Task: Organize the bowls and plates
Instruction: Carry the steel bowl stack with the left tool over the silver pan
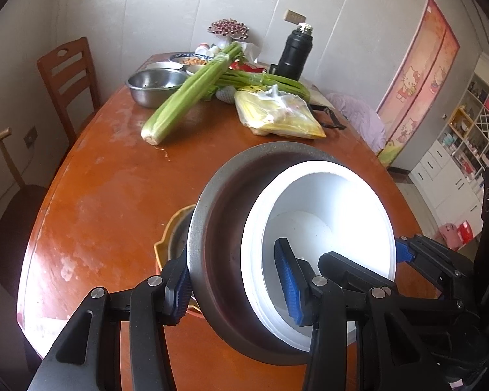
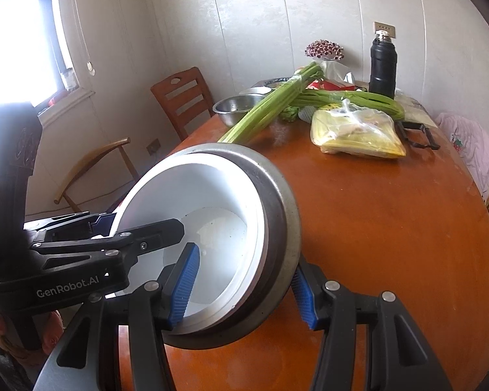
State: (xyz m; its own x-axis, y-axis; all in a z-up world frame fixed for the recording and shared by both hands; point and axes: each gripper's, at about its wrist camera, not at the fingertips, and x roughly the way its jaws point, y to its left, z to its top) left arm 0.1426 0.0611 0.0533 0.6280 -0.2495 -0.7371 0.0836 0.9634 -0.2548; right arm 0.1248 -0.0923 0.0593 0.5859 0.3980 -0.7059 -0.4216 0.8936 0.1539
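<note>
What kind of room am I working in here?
Most likely a home dining room: a wooden dining table with chairs, celery bunches and a steel bowl on it, plus a shelving unit along one wall.

Daylight from window (image 2: 19, 42), blown out white. Glare patch on table (image 1: 42, 293) near edge; white bowl (image 1: 326, 221) interior overexposed. Strong fisheye bending, dark vignette at corners. Focus sharp throughout, no motion blur.
</note>
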